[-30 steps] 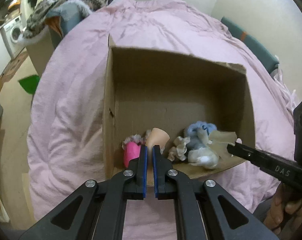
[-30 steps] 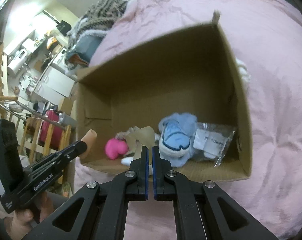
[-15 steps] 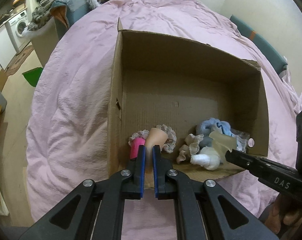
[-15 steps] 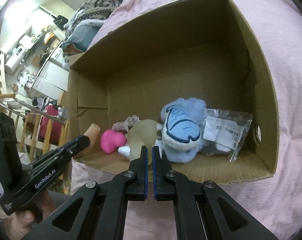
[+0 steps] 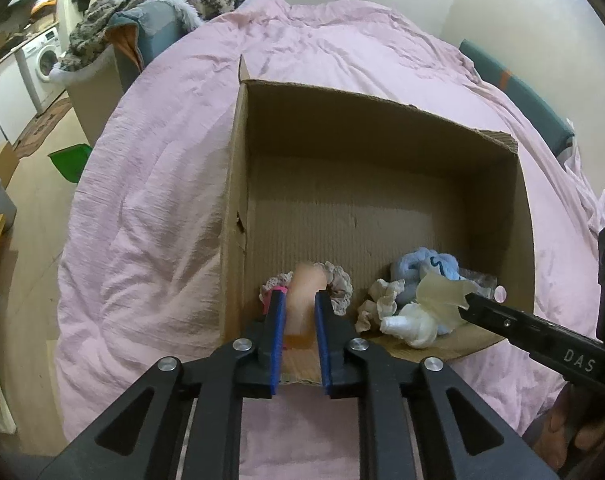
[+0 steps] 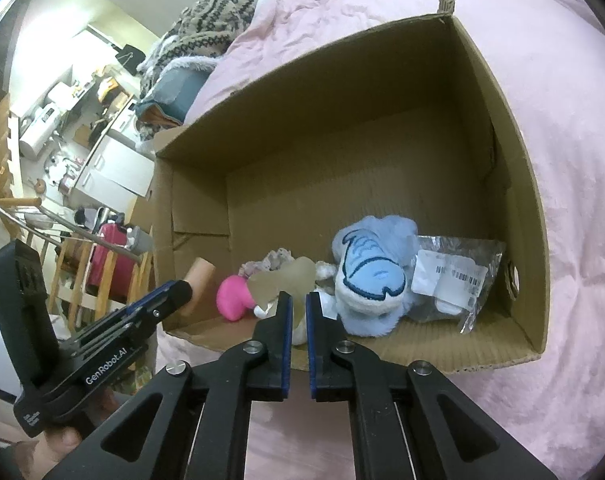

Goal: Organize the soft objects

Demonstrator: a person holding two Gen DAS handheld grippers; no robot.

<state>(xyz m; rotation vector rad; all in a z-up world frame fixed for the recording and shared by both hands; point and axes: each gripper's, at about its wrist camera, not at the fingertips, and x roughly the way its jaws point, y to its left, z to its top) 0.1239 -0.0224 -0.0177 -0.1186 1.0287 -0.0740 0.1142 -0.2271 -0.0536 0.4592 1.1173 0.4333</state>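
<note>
An open cardboard box (image 5: 382, 128) lies on a pink duvet; it also shows in the right wrist view (image 6: 514, 168). My left gripper (image 5: 297, 300) has its jaws parted around a peach soft piece (image 5: 304, 304) over the box's near left corner. My right gripper (image 6: 298, 300) has its jaws slightly parted around a pale translucent soft piece (image 6: 286, 282), seen also in the left wrist view (image 5: 442, 292). In the box lie a pink plush (image 6: 232, 296), a blue plush shoe (image 6: 370, 280), a lace scrunchie (image 5: 338, 284) and a clear packet (image 6: 454, 276).
The pink duvet (image 5: 162, 184) surrounds the box. A heap of knitted and furry clothes (image 5: 162, 4) lies at the bed's far left. A washing machine (image 5: 42, 60), a green bin (image 5: 68, 160) and wooden chairs (image 6: 82, 264) stand beyond the bed.
Both grippers moved forward over the box's near edge. My left jaws have opened from nearly shut; my right jaws have parted a little. Both soft pieces look blurred.
</note>
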